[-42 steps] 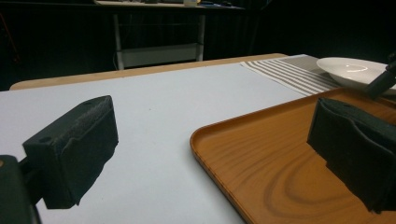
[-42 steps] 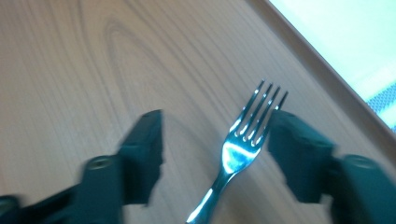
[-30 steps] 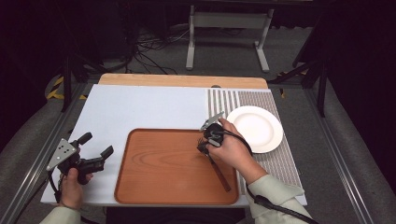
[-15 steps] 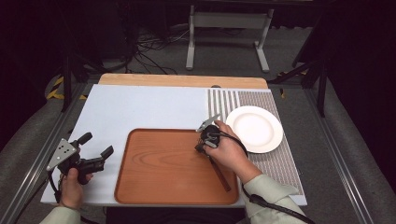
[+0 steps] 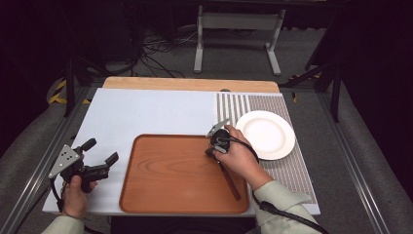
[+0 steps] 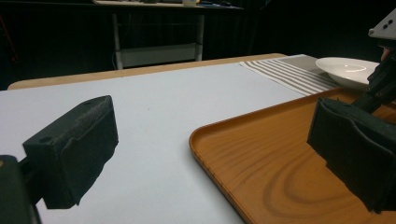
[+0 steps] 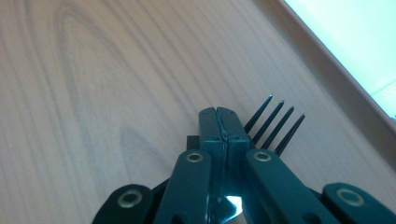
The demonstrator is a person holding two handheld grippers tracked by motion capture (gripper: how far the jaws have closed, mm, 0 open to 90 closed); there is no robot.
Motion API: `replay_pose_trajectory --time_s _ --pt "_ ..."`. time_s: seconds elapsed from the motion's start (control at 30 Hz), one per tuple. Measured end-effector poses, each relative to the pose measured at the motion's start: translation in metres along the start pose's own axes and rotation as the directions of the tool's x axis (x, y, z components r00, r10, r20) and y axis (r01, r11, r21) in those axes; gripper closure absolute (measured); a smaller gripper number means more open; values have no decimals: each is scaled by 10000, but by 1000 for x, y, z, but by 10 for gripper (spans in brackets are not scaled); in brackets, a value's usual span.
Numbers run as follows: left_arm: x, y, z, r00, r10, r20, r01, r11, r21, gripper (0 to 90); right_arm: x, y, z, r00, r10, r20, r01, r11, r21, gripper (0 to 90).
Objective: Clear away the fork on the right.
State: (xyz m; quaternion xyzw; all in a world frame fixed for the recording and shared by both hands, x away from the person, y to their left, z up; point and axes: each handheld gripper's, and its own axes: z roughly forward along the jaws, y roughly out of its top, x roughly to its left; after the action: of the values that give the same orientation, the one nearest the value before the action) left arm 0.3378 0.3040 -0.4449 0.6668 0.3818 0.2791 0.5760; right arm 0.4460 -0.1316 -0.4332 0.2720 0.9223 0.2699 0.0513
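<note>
A dark fork lies on the wooden tray (image 5: pixel 170 195), its handle (image 5: pixel 232 185) running toward the person. In the right gripper view its tines (image 7: pixel 275 126) stick out just past my right gripper (image 7: pixel 223 116), whose jaws are pressed together at the fork's neck. From above, that right gripper (image 5: pixel 210 152) points down at the tray's far right part under the person's hand. My left gripper (image 5: pixel 101 150) is held above the white tabletop left of the tray. Its jaws stand wide apart with nothing between them, as the left gripper view also shows (image 6: pixel 210 149).
A white plate (image 5: pixel 265 134) rests on a striped mat (image 5: pixel 292 170) right of the tray. A wooden strip (image 5: pixel 190 84) runs along the table's far edge. Metal rails flank the table, and a stand and cables sit on the floor behind.
The right hand has edged slightly left over the tray. The left hand and its gripper have stayed still.
</note>
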Motion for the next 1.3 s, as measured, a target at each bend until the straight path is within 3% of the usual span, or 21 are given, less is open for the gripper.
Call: replay_pose_trajectory --time_s 0.5,0.93,1.3 --pt "0 0 0 10000 -2 -32 2 10000 -17 26 -18 -8 -8 9975 488 502 -488 9988 -14 900" --pt "0 0 0 10000 12 -18 -12 10000 6 26 -33 -19 -16 9895 1091 948 -1080 9940 -161 900" --pt "0 0 0 10000 17 -7 -17 10000 21 26 -38 -23 -19 9876 1262 937 -1249 9920 -201 900"
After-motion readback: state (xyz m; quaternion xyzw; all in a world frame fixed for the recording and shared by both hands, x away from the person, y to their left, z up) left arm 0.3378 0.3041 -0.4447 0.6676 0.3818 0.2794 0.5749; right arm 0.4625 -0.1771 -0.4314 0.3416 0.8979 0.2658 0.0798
